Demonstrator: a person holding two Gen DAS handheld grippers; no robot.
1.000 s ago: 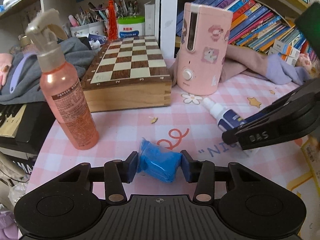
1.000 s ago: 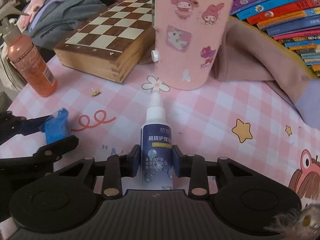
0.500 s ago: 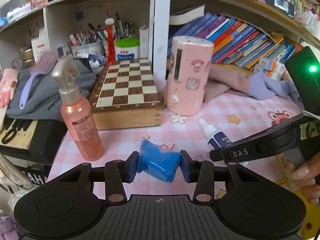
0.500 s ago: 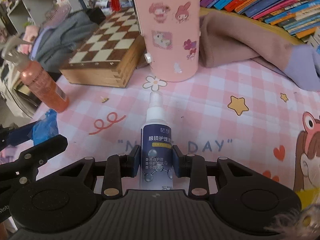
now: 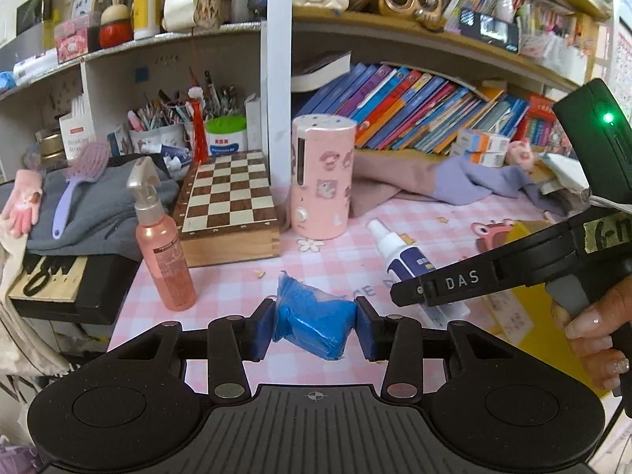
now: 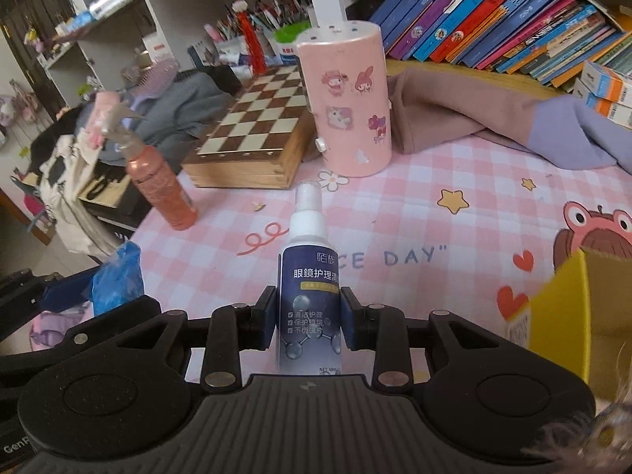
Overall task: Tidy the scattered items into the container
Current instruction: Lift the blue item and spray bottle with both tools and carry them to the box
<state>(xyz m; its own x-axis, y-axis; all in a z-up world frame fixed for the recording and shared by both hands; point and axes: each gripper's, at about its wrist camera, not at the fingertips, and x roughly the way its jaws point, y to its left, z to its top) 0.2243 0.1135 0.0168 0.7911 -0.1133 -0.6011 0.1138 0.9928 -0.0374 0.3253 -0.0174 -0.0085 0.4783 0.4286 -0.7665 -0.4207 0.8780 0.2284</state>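
My left gripper is shut on a crumpled blue plastic packet and holds it above the pink checked tablecloth. My right gripper is shut on a small white and navy spray bottle, held off the table with its nozzle pointing away. The right gripper also shows in the left wrist view with the bottle. The left gripper with the blue packet shows at the left of the right wrist view. A yellow cardboard box stands at the right edge.
A peach spray bottle stands at the table's left edge. A wooden chessboard box and a pink cylinder with stickers stand behind. Folded clothes lie at the back right, with books and shelves behind.
Both grippers have risen and pulled back from the table with their items still held. The yellow box has come into view at the right.
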